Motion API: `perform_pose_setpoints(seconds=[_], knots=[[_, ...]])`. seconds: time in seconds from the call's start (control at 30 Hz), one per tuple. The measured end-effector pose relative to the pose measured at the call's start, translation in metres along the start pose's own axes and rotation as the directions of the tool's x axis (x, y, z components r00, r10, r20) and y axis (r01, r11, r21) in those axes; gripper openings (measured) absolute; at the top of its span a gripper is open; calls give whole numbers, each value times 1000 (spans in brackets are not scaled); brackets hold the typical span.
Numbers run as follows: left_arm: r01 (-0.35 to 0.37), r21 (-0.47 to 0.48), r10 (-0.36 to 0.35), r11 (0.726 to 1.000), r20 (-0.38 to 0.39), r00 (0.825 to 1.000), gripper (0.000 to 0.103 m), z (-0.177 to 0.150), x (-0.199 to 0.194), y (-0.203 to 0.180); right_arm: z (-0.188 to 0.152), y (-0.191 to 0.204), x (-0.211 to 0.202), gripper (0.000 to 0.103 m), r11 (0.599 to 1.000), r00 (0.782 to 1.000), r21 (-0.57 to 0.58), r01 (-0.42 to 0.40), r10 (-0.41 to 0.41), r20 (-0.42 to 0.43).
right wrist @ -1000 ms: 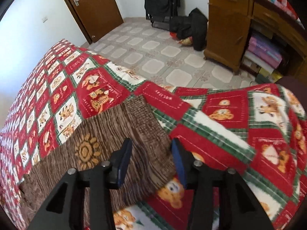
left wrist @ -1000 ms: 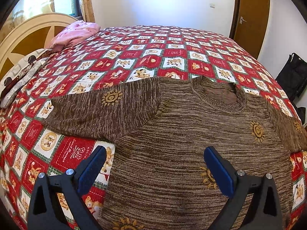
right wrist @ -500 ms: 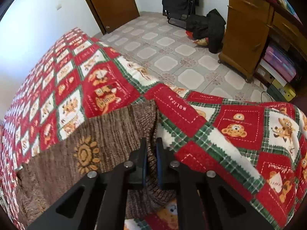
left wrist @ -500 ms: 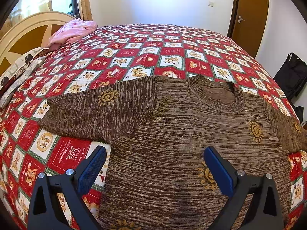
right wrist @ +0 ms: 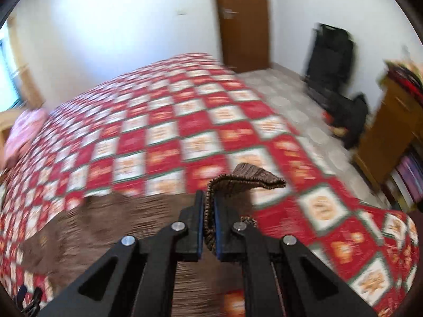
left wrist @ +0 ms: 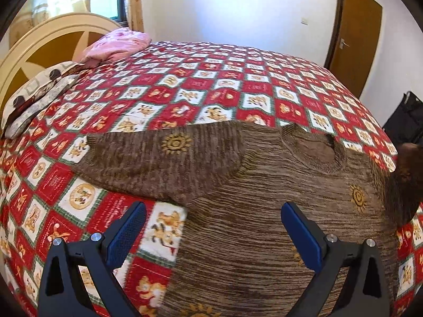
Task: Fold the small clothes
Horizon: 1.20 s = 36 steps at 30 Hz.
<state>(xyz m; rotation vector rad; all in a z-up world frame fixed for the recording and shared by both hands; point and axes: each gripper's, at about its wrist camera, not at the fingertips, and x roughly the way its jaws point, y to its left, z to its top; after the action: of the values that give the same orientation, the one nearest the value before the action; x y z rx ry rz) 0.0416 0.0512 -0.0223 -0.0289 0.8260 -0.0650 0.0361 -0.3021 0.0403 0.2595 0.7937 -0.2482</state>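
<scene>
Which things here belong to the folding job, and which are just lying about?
Part of the job:
- brown sweater, spread on the bed
- its sleeve cuff, held by the right gripper
- left gripper, open

Lying about:
- pink pillow
- patterned pillow
- black bag
- wooden cabinet

Sweater (left wrist: 264, 211): brown, finely streaked knit, with gold sun motifs. Quilt (left wrist: 211, 84): red and white squares, green plaid borders, tan teddy bears in the white ones. Pillow (left wrist: 116, 45): pink, faintly mottled. Second pillow (left wrist: 37, 97): cream and grey with dark brown dots. Headboard (left wrist: 39, 50): cream frame, ochre panels. Door (left wrist: 354, 37): plain brown. Walls: white. Left gripper (left wrist: 211, 235): black, with blue pads (left wrist: 127, 235). Right gripper (right wrist: 208, 222): black, blue pads likewise. Bag (right wrist: 333, 60): black. Cabinet (right wrist: 391, 126): honey-brown wood.
</scene>
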Motion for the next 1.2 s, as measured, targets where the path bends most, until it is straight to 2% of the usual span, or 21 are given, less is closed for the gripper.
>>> perform_pose_setpoints(seconds=[0.17, 0.27, 0.37, 0.47, 0.53, 0.57, 0.6, 0.67, 0.73, 0.77, 0.8, 0.87, 0.93, 1.0, 1.1, 1.2], knots=[[-21, -34, 22, 999, 7, 1000, 102, 1, -2, 21, -36, 97, 37, 9, 988, 995, -123, -90, 84, -56], [-44, -41, 44, 998, 9, 999, 102, 0, -2, 31, -66, 135, 69, 9, 980, 991, -168, -102, 86, -103], [-62, -48, 62, 997, 8, 998, 102, -2, 0, 41, -90, 151, 97, 9, 977, 984, -177, -119, 92, -153], [-76, -53, 76, 996, 0, 997, 102, -2, 4, 47, -110, 154, 118, 15, 975, 971, -162, -151, 115, -210], [-78, -52, 78, 996, 2, 997, 102, -2, 6, 49, -112, 148, 112, 22, 967, 962, -143, -210, 179, -207], [-83, -48, 83, 995, 3, 997, 102, -2, 7, 49, -109, 142, 106, 34, 961, 956, -124, -246, 219, -196], [-91, -43, 91, 995, 5, 996, 102, -2, 9, 49, -104, 134, 97, 53, 954, 948, -94, -284, 264, -179], [-98, -39, 99, 994, 9, 995, 102, -3, 12, 50, -93, 111, 77, 65, 946, 944, -27, -324, 320, -83], [-100, -48, 101, 994, 2, 995, 102, -3, 15, 52, -83, 78, 58, 65, 949, 950, 46, -311, 310, 29], [-99, -60, 99, 993, -7, 995, 102, -3, 19, 54, -80, 68, 57, 54, 959, 961, 64, -275, 273, 36], [-101, -66, 100, 993, -14, 995, 102, -4, 21, 55, -80, 63, 59, 30, 973, 975, 65, -223, 222, 20], [-107, -72, 106, 992, -23, 994, 102, -5, 24, 57, -86, 63, 73, 15, 985, 984, 35, -171, 172, -43], [-124, -67, 123, 990, -24, 992, 102, -6, 23, 59, -96, 72, 84, 15, 985, 982, 16, -171, 171, -85], [-157, -67, 156, 985, -11, 988, 102, -6, 21, 68, -113, 90, 89, 15, 976, 969, 1, -217, 216, -121], [-213, -101, 215, 972, 7, 977, 102, -7, 17, 98, -138, 121, 94, 16, 963, 956, -76, -257, 241, -169], [-246, -222, 251, 943, -7, 968, 102, -9, 16, 144, -148, 141, 93, 17, 962, 986, -221, -160, 145, -80]])
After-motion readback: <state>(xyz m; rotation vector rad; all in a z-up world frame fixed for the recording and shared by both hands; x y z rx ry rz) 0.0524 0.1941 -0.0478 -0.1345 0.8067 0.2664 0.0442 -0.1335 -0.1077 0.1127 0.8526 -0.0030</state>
